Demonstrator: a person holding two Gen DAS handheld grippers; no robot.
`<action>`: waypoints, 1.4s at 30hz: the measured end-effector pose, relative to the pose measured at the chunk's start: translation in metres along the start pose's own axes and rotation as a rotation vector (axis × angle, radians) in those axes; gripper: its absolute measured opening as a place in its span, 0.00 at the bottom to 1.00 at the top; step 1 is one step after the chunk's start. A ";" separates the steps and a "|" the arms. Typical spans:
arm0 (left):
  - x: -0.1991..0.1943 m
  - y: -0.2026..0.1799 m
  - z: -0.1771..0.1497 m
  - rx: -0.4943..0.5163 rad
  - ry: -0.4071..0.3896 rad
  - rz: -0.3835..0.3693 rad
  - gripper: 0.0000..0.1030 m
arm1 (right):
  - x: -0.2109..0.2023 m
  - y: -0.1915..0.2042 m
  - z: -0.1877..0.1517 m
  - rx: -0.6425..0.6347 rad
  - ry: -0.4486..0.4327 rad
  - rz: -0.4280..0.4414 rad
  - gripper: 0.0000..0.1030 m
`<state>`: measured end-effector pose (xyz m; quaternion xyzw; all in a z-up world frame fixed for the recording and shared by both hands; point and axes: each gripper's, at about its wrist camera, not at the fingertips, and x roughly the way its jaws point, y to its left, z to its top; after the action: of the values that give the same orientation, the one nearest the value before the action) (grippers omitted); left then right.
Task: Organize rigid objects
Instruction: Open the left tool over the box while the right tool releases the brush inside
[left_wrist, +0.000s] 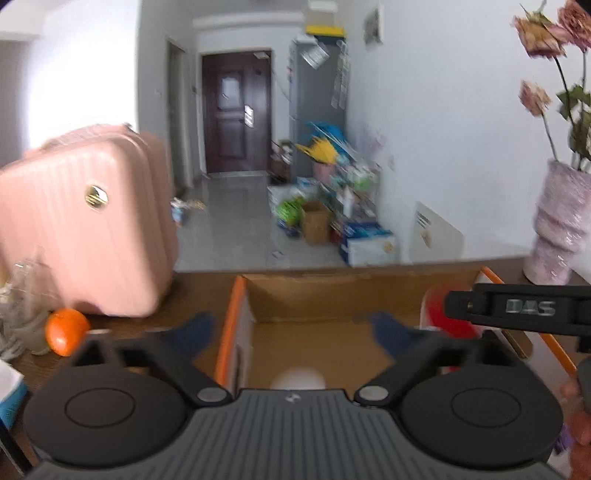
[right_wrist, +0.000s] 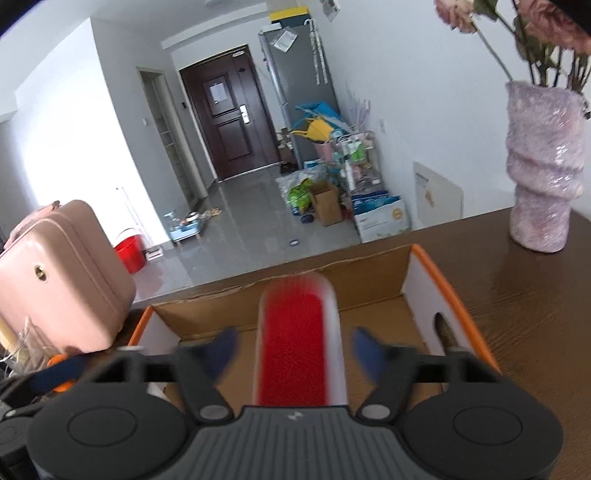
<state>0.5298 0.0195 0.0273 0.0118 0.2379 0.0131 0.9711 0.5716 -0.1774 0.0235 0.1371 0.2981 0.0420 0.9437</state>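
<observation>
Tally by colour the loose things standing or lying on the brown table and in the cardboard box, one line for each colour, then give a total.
Pink: 2, the suitcase and the vase.
Orange: 1, the round fruit beside the suitcase.
Red and white: 1, the long brush-like thing over the cardboard box.
White: 1, the blurred round thing inside the box.
Total: 5

"DAS" is printed in raised grey letters on the black right gripper (left_wrist: 517, 308); nothing else can be read.

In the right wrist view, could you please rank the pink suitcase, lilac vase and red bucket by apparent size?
1. Pink hard-shell suitcase
2. Lilac twisted vase, arguably similar; both sit near the camera
3. Red plastic bucket, farther away on the floor
</observation>
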 end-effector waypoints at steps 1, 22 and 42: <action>-0.002 0.000 0.001 0.003 -0.007 0.012 1.00 | -0.005 0.000 0.001 0.001 -0.011 0.010 0.88; -0.016 0.014 0.004 -0.041 0.014 0.020 1.00 | -0.030 0.009 -0.002 -0.047 -0.061 -0.018 0.97; -0.091 0.028 -0.008 -0.056 -0.078 0.015 1.00 | -0.094 0.024 -0.031 -0.173 -0.150 0.009 1.00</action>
<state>0.4447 0.0446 0.0634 -0.0132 0.1994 0.0264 0.9795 0.4767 -0.1623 0.0574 0.0592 0.2210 0.0614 0.9715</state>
